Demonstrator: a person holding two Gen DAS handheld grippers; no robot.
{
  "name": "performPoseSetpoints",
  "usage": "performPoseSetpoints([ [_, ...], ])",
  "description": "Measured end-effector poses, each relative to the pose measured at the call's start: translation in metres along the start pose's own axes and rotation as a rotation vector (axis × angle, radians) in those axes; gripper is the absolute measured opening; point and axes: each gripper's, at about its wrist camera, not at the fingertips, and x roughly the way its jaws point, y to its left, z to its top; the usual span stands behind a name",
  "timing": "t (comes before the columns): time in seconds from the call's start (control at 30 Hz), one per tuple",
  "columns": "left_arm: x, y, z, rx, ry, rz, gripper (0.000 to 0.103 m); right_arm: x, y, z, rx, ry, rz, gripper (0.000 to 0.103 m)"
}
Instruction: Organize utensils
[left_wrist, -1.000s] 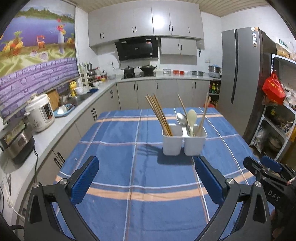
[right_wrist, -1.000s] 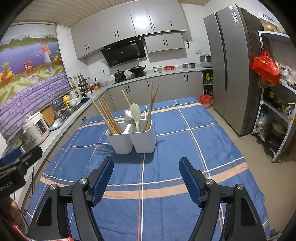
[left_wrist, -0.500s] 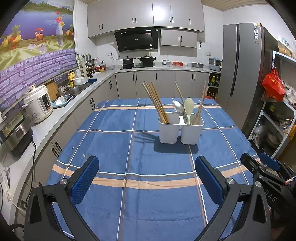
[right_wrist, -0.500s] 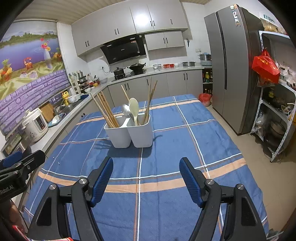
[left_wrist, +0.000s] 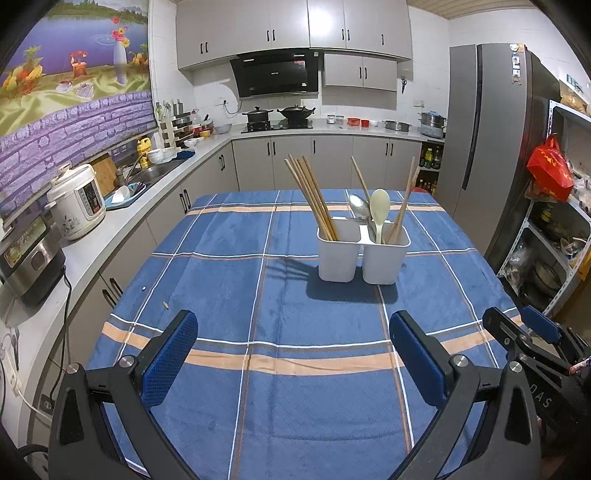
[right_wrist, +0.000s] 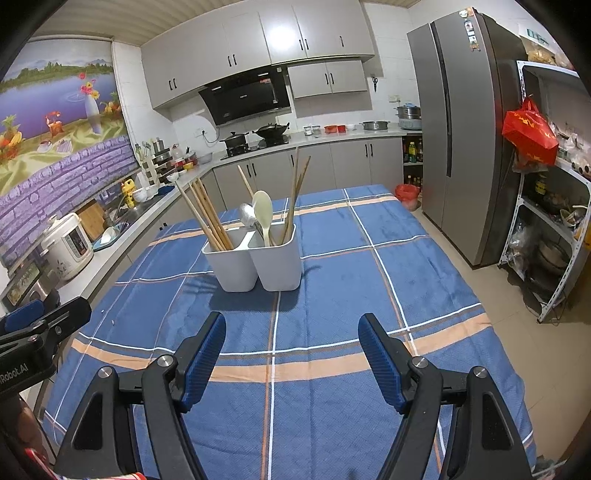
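A white two-compartment utensil holder (left_wrist: 362, 254) (right_wrist: 255, 260) stands on the blue plaid tablecloth (left_wrist: 280, 295) (right_wrist: 332, 280). Its left compartment carries a bundle of wooden chopsticks (left_wrist: 312, 197) (right_wrist: 207, 214). The right one has a metal spoon (left_wrist: 359, 207) (right_wrist: 247, 214), a pale green spoon (left_wrist: 379, 206) (right_wrist: 263, 210) and more chopsticks (left_wrist: 404, 206) (right_wrist: 295, 195). My left gripper (left_wrist: 293, 332) hovers open and empty over the cloth, well short of the holder. My right gripper (right_wrist: 291, 338) is open and empty too, near the holder's front.
A kitchen counter runs along the left with a rice cooker (left_wrist: 75, 201) (right_wrist: 66, 243), a sink and dishes. A grey fridge (left_wrist: 484, 147) (right_wrist: 454, 129) and a shelf with a red bag (left_wrist: 550, 170) (right_wrist: 530, 131) stand to the right.
The left view has drawn back and tilted up a little, so the holder sits higher and farther. The right view barely shifted. Both grippers stayed open and empty.
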Motion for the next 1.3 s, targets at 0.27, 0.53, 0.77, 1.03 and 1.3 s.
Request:
performPoseSetpoints([
  [0.27, 0.007, 0.0, 0.001, 0.002, 0.014, -0.001, 0.103, 0.004, 0.0, -0.002, -0.009, 0.006, -0.003, 0.079],
  [0.53, 0.016, -0.001, 0.001, 0.001, 0.031, -0.001, 0.103, 0.011, 0.003, -0.002, -0.027, 0.014, -0.003, 0.079],
  [0.77, 0.026, -0.004, 0.0, -0.001, 0.051, -0.004, 0.103, 0.017, 0.004, -0.002, -0.039, 0.015, -0.01, 0.08],
  [1.03, 0.037, -0.008, 0.0, 0.001, 0.072, -0.011, 0.103, 0.025, 0.003, 0.0, -0.048, 0.023, -0.022, 0.08],
  [1.3, 0.055, -0.01, 0.0, 0.002, 0.106, -0.014, 0.103, 0.042, 0.007, 0.0, -0.062, 0.053, -0.023, 0.081],
])
